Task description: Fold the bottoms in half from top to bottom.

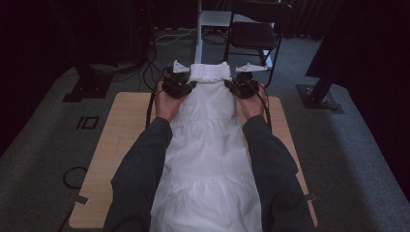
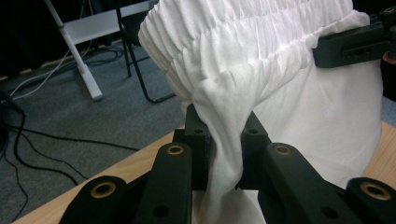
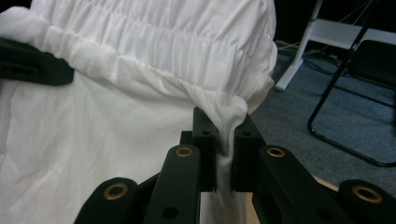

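White garment [image 1: 208, 145] held up by its gathered elastic band, stretched between two grippers above the far end of the tabletop [image 1: 106, 159]. Lower tiers draped down toward the near edge, between the two dark sleeves [image 1: 140, 174]; lowest part probably resting on the tabletop, though cut off by the bottom of the high view.

Left gripper [image 1: 178, 86]: fingers [image 2: 198, 140] closed almost fully on a bunched fold of the garment [image 2: 261, 60] just below the shirred band. Cloth pinched tight between both pads and hanging out beneath them.

Right gripper [image 1: 243, 86]: fingers [image 3: 205, 140] likewise nearly shut on the opposite corner of the garment [image 3: 140, 60], with a narrow twist of fabric clamped between the pads.

Both grips at about the same height, band pulled roughly level between them. Opposite gripper visible at the far side of the band in each gripper view.

Grey three-cornered plates on top of both grippers. Hands wrapped around the gripper bodies from below.

Beyond the tabletop: grey carpet [image 1: 338, 159], black folding chair [image 1: 256, 34], white stand leg [image 1: 198, 29], loose cables on the floor.
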`<state>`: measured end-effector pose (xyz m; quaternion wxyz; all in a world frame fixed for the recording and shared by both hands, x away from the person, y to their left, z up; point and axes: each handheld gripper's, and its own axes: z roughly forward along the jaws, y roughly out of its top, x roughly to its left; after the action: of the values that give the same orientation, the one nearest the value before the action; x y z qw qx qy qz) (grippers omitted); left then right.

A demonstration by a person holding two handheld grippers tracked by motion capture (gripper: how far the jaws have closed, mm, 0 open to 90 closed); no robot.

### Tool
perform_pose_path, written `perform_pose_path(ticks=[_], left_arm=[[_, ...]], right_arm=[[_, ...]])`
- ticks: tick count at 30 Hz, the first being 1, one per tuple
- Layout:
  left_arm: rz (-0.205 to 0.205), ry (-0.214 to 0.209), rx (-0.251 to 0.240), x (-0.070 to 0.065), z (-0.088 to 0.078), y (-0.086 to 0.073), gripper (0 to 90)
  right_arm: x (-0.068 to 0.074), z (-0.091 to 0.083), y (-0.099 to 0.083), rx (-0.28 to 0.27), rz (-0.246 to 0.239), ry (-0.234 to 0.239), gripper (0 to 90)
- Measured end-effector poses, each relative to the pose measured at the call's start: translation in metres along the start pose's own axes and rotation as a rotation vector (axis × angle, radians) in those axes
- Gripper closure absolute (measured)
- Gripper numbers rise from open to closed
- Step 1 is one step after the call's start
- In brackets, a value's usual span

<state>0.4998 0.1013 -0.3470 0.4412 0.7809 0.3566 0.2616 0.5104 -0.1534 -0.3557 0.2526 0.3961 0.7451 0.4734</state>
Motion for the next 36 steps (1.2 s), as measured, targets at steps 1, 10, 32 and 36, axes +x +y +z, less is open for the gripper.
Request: perform_pose_path(ticks=[1,10,32,36], left_arm=[[-0.001,-0.005,0.007,0.000,0.000,-0.002,79.1],[-0.021,-0.081,-0.018,-0.013,-0.021,-0.023,79.0],[-0.006,-0.310,0.134,-0.122,-0.098,-0.195,76.5],[-0.034,-0.331,0.271,-0.132,-0.077,-0.237,76.0]], right_arm=[[0.000,0.000,-0.003,0.004,-0.001,0.009,83.0],[0.008,-0.015,-0.024,0.007,0.022,0.075,83.2],[0.092,-0.114,-0.183,0.172,-0.058,0.310,83.0],[0.103,-0.096,-0.225,0.308,-0.058,0.316,82.8]])
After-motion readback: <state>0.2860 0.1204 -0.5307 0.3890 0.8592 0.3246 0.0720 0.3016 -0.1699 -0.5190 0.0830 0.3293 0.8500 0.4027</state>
